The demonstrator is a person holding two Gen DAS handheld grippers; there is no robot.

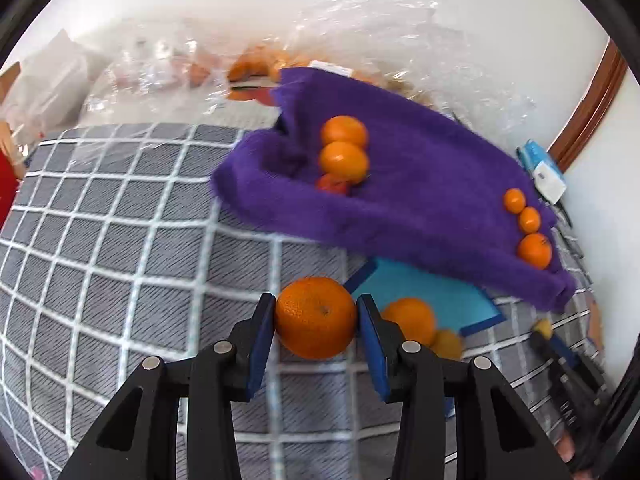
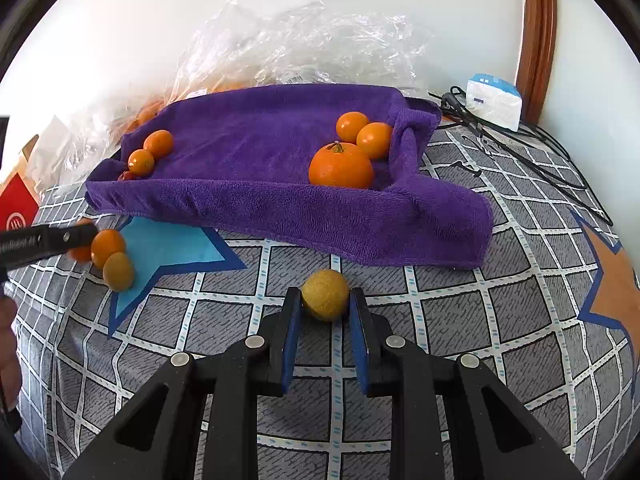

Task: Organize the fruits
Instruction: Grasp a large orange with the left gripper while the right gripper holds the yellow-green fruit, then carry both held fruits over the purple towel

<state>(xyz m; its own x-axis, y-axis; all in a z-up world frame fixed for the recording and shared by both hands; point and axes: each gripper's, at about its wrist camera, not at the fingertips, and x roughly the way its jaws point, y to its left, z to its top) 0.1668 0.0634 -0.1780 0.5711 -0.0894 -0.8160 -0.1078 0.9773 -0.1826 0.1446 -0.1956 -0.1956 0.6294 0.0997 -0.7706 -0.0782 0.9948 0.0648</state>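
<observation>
My left gripper (image 1: 316,305) is shut on a large orange (image 1: 315,317) that rests on the grey checked cover (image 1: 120,260); both blue pads press on its sides. Just right of it lie another orange (image 1: 410,318) and a yellowish fruit (image 1: 448,344). My right gripper (image 2: 325,294) is shut on a small yellow-brown fruit (image 2: 325,295) on the cover. Behind it, the purple towel (image 2: 260,148) carries a big orange (image 2: 341,165) with two small ones (image 2: 364,132) at its right end. Two more small oranges (image 2: 151,152) sit at its left end.
A crumpled clear plastic bag (image 2: 312,40) with more fruit lies behind the towel against the wall. A white box (image 2: 494,106) and black cables (image 2: 520,148) sit at the back right. A red carton (image 2: 18,204) is at the far left, and a blue star patch (image 2: 168,246) marks the cover.
</observation>
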